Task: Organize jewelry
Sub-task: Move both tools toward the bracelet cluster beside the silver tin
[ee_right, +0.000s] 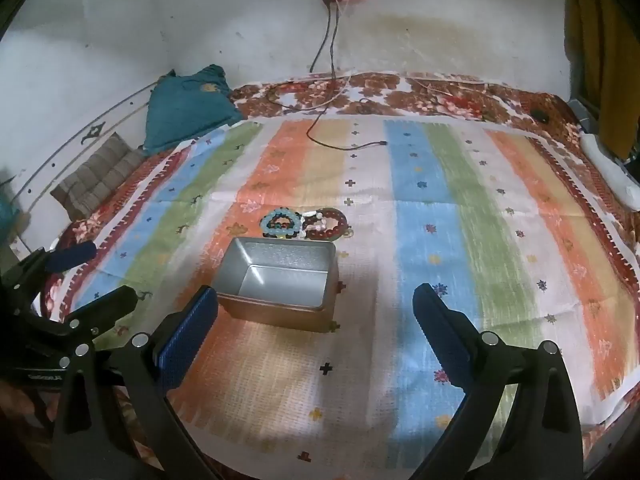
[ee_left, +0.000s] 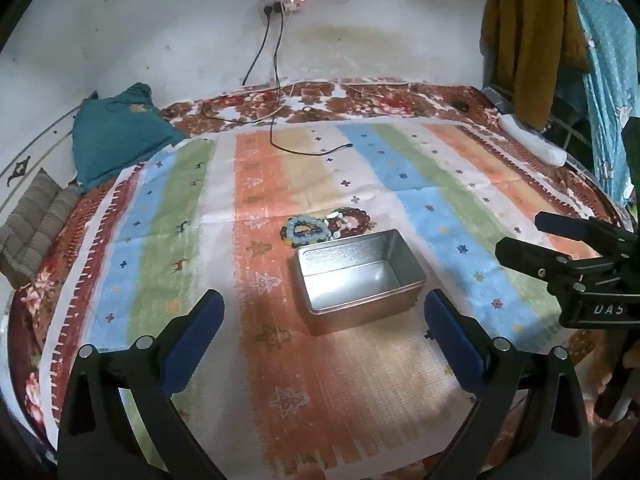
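An open, empty metal tin (ee_left: 357,276) (ee_right: 280,280) sits on the striped cloth (ee_left: 440,208) (ee_right: 460,240). Just behind it lies a cluster of bead bracelets: a light blue one (ee_left: 306,230) (ee_right: 279,222) and a dark red one (ee_left: 354,220) (ee_right: 330,224), with small white beads between them. My left gripper (ee_left: 322,312) is open and empty, hovering in front of the tin. My right gripper (ee_right: 316,312) is open and empty, in front of the tin and slightly right of it. Each gripper also shows at the edge of the other's view, the right (ee_left: 516,236) and the left (ee_right: 108,276).
A teal cushion (ee_left: 120,132) (ee_right: 188,108) and a folded grey cloth (ee_left: 36,224) lie at the left. A black cable (ee_left: 312,148) (ee_right: 344,144) trails from the wall socket onto the cloth. A white roll (ee_left: 532,140) and hanging clothes (ee_left: 528,40) are at the right.
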The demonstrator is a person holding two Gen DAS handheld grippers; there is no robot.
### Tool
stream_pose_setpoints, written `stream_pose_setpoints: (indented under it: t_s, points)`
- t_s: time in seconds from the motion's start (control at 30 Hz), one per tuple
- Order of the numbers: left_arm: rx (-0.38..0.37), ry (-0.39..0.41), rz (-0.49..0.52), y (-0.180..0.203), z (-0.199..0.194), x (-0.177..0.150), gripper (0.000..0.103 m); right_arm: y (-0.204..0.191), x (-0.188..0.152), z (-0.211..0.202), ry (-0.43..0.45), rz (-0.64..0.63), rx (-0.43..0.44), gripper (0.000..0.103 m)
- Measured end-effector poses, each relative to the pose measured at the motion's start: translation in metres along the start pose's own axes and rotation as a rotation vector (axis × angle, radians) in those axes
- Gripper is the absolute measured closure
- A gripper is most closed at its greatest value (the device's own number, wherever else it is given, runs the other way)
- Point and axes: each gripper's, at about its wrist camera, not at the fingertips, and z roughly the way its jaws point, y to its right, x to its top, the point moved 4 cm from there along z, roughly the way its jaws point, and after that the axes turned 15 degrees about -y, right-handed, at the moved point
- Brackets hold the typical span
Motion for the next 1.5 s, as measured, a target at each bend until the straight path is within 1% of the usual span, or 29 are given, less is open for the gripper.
stream_pose_setpoints:
  t_s: [0.27,0.33,0.5,0.8,1.13,1.2,1.3,1.5]
  points:
    - [0.001,0.000,-0.007,-0.002,0.005,0.003,0.005,0.002,0.001,0.000,-0.003,0.003,-0.002,0.004]
    - [0.014,0.003,-0.007,0.001,0.002,0.002,0.005,0.011,0.001,0.000,-0.007,0.002,-0.003,0.004]
    - [0.012,0.002,-0.028,-0.006,0.000,-0.001,0.006,0.007,0.003,0.002,-0.013,0.003,-0.018,0.004]
    - [0.026,-0.015,-0.031,-0.008,0.006,-0.001,0.005,0.004,0.006,0.006,-0.029,-0.001,-0.022,0.004]
    - [0.034,-0.043,-0.029,-0.008,0.011,-0.001,0.005,0.005,0.008,0.012,-0.042,-0.002,-0.025,0.004]
    - [0.029,-0.041,-0.017,-0.005,0.010,-0.001,0.005,0.006,0.008,0.012,-0.042,-0.003,-0.023,0.004]
    - [0.046,-0.042,0.000,0.000,0.011,-0.001,0.005,0.005,0.008,0.012,-0.041,-0.001,-0.021,0.004]
    - [0.049,-0.043,-0.003,0.001,0.011,-0.001,0.005,0.005,0.008,0.015,-0.042,-0.005,-0.024,0.004]
